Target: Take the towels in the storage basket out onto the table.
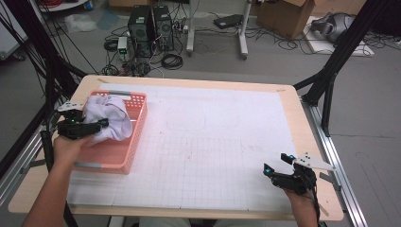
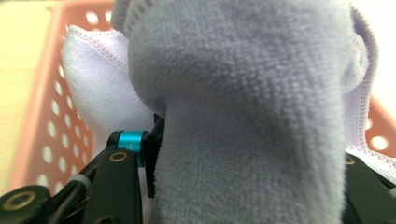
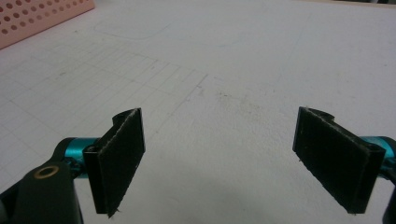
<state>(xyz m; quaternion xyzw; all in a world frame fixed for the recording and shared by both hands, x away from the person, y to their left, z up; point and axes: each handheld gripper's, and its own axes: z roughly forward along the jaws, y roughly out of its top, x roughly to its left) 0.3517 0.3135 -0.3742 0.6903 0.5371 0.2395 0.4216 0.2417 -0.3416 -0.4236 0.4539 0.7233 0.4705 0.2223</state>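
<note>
High view: left gripper clamps lavender towel over pink basket; right gripper rests with jaws apart.

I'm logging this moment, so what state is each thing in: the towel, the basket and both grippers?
Lavender towel: bunched up, gripped, lying over the basket.
Pink basket: upright on the table, towel in it.
Left gripper: shut on the towel.
Right gripper: open, holding nothing, above the white mat.
</note>
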